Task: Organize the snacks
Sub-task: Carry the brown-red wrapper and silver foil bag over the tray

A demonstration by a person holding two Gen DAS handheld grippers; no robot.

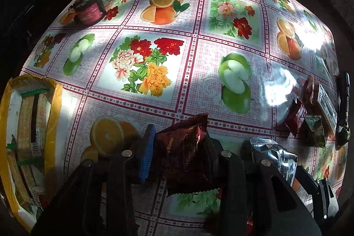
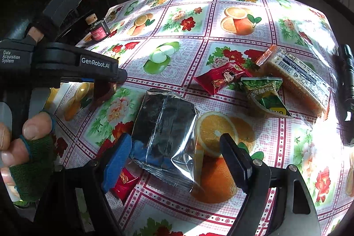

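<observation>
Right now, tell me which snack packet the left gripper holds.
The dark brown packet, pinched in the left gripper; the silver packet and red packet lie loose.

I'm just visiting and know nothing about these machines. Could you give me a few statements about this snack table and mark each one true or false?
1. The left claw grips a dark brown snack packet. True.
2. The right claw is clamped on the silver packet. False: it stands wide open, and the packet lies between the fingers on the tablecloth.
3. A small dark bottle stands near the table's far left edge. True.
4. The yellow-rimmed box is empty. False: wafer-like bars already lie in it.
5. The green packet lies beside a red one. True.
</observation>
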